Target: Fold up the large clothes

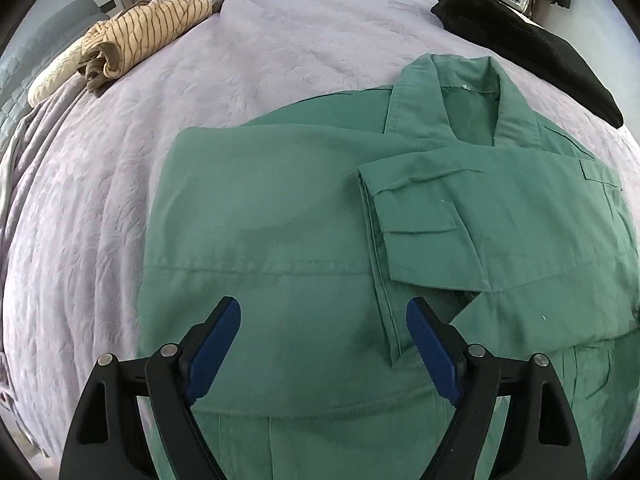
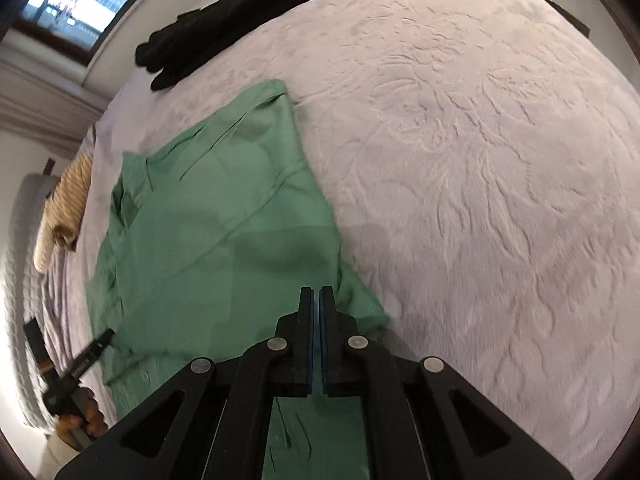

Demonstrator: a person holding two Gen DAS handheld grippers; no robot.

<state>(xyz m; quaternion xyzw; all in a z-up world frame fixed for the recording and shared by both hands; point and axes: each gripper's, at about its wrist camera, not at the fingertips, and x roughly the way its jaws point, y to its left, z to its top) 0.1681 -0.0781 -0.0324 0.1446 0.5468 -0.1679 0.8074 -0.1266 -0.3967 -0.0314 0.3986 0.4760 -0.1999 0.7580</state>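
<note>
Hovers over the green cotton work jacket (image 1: pixel 280 208) with left fingers (image 1: pixel 323 336) apart and empty, long axis ahead toward the collar; right fingers (image 2: pixel 316 300) together, apparently empty.

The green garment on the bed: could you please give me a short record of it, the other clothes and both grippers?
garment: green garment, collar up, one sleeve folded across its front
surface: lilac bedspread
other clothes: striped top and black garment, both apart from it
left gripper: open above the green cloth
right gripper: shut, nothing visibly held
</note>
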